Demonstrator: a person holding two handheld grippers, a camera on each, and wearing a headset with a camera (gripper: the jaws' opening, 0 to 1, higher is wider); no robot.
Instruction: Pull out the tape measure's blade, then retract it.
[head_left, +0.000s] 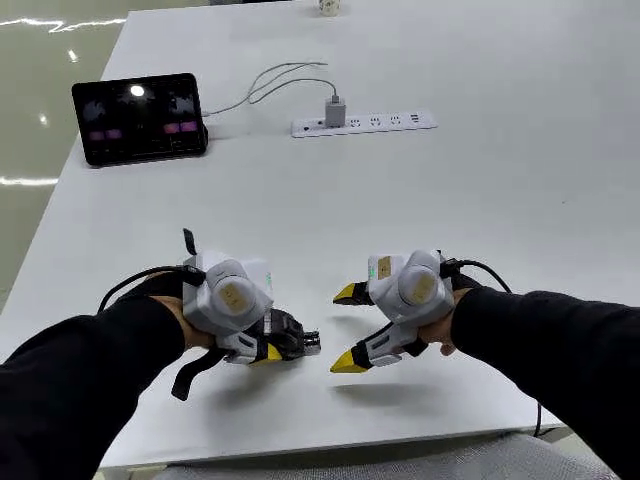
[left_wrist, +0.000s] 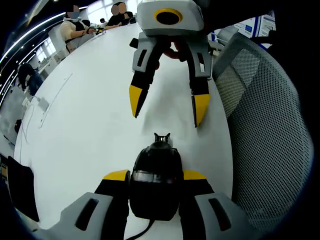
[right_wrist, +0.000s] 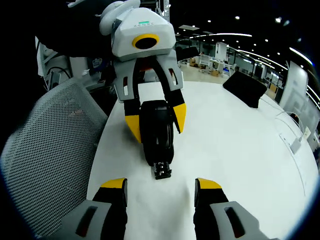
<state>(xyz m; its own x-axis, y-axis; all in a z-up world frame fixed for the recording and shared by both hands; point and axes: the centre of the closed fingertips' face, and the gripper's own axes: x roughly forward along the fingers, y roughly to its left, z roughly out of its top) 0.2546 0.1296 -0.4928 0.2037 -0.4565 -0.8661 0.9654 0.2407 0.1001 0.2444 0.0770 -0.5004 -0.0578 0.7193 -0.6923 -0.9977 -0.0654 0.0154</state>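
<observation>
Left gripper (left_wrist: 155, 176) pinches a black tape measure (head_left: 288, 335) on the white table (head_left: 420, 210); right gripper (head_left: 347, 328) (jaws spread) faces its blade tip (right_wrist: 162, 170).

The white, yellow-tipped left gripper (head_left: 268, 348) is clamped on the black tape measure (head_left: 292, 336); the matching right gripper (head_left: 347, 328) faces that tape measure, just beside it, jaws spread wide; both black-sleeved forearms (head_left: 90, 370) angle inward toward it.

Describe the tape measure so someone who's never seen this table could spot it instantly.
On the white table, look at the near edge by the person, where the left gripper is clamped on the tape measure. It is a rounded black case with a metal hook tip pointing at the open right gripper, unlike the flat dark screen and white power strip farther back.
</observation>
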